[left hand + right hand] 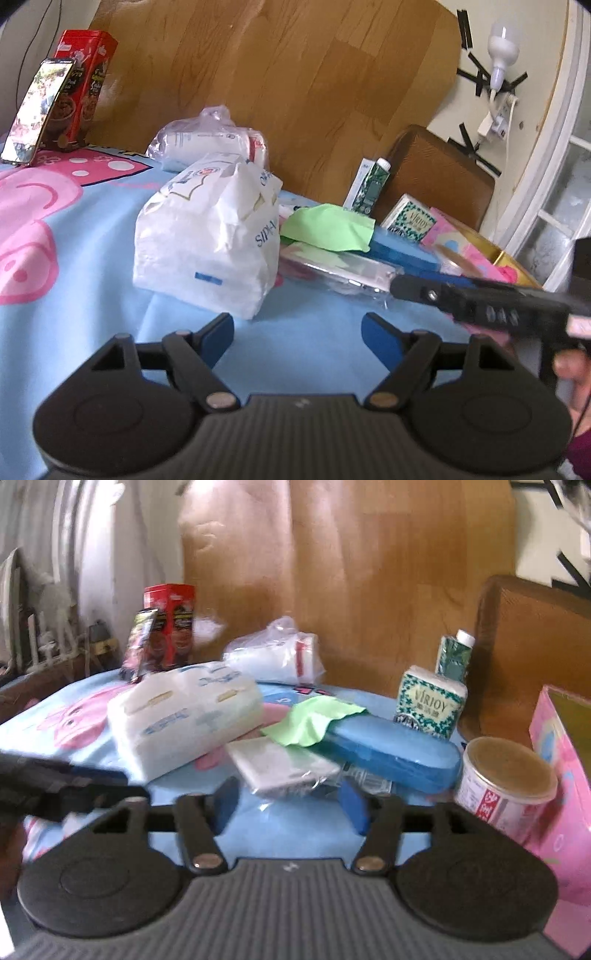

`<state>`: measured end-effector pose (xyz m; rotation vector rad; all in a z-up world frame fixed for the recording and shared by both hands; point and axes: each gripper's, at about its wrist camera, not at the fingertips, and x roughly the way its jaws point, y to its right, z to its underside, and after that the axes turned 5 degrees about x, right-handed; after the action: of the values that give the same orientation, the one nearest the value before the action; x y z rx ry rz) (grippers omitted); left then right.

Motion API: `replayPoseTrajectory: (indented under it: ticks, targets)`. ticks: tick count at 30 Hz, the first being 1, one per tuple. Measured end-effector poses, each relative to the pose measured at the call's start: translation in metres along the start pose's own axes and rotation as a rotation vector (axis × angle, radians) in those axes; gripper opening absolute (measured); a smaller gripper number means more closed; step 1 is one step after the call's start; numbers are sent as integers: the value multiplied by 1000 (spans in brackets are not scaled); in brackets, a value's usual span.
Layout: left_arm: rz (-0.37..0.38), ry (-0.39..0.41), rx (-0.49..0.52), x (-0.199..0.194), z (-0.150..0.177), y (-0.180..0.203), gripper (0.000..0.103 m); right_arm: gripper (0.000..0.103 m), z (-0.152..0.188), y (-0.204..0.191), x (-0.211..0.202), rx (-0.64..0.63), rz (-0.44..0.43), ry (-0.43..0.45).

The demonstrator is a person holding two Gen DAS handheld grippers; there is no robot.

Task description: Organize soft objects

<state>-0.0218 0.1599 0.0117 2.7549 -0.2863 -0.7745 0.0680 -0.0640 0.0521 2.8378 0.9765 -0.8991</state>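
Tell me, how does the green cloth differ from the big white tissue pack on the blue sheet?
The green cloth is thin, limp and crumpled; the white tissue pack is bulky and block-shaped. The cloth is draped over the blue case, while the pack rests directly on the sheet. The cloth is plain; the pack carries blue print. Both look soft.

My grippers' black frames carry blue finger pads (218,338) above a light-blue tablecloth (92,236) printed with pink cartoon shapes, which holds a white tissue pack (207,236) with blue lettering, a light-green cloth (314,720), a blue case (391,753), a red tin (88,85) and a pink box (561,760).
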Motion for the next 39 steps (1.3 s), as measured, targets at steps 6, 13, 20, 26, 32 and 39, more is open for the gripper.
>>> replayPoseTrajectory:
  ticks: [6, 13, 20, 26, 32, 39]
  targets:
    - [18, -7, -46, 2, 1, -8, 79, 67, -7, 44, 23, 412, -78, -75]
    - [-3, -10, -26, 3, 1, -3, 79, 22, 11, 63, 28, 685, -204, -169]
    - [1, -19, -12, 4, 0, -2, 82, 19, 41, 72, -46, 610, -362, -179]
    - [-15, -34, -3, 6, -1, 2, 82, 39, 67, 90, -96, 533, -336, -155]
    - [11, -36, 12, 7, -5, 17, 82, 46, 85, 111, -104, 615, -265, -54]
    - [109, -60, -31, 22, -11, 32, 82, 48, 83, 109, -110, 585, -265, -44]
